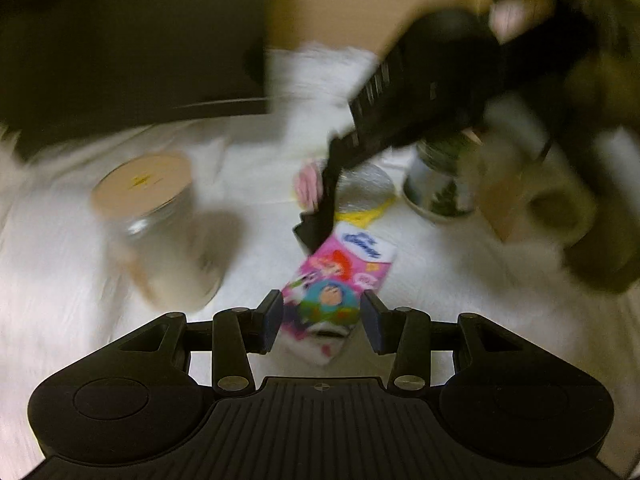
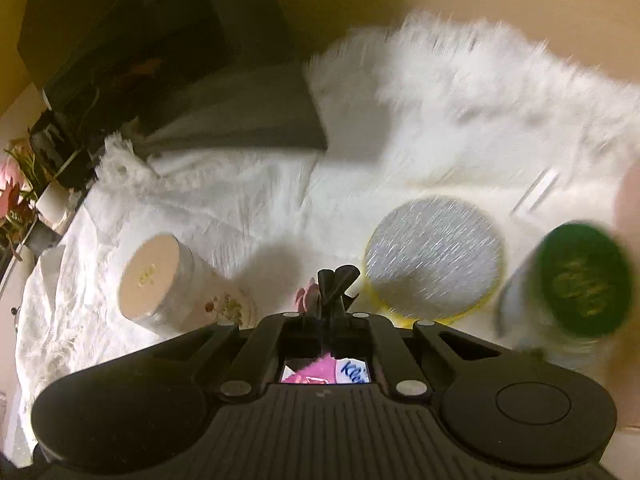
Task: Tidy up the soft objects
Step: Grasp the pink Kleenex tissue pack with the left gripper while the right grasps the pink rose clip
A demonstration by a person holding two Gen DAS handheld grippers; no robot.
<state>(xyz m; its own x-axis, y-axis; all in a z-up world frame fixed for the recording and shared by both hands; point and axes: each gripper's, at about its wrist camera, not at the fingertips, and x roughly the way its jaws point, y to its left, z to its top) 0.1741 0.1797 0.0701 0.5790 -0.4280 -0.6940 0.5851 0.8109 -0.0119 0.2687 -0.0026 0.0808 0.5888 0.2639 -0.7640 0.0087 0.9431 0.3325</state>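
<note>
A pink tissue pack (image 1: 340,276) printed with cartoon figures sits between the pads of my left gripper (image 1: 322,312), which is shut on its sides. In the right wrist view only a strip of the pack (image 2: 324,372) shows, through the gap under the fingers. My right gripper (image 2: 335,280) is shut, its tips pressed together. In the left wrist view the right gripper (image 1: 310,236) reaches down from the upper right to the pack's far corner. Whether it pinches the wrapper is hidden. A person's hand (image 1: 516,16) holds it.
On the white cloth (image 2: 224,208) stand a glass jar with a tan lid (image 2: 148,276), a round silver pad with a yellow rim (image 2: 434,256) and a green-lidded jar (image 2: 580,280). A small pink thing (image 2: 305,296) lies past the fingertips. White fur (image 2: 480,80) lies behind.
</note>
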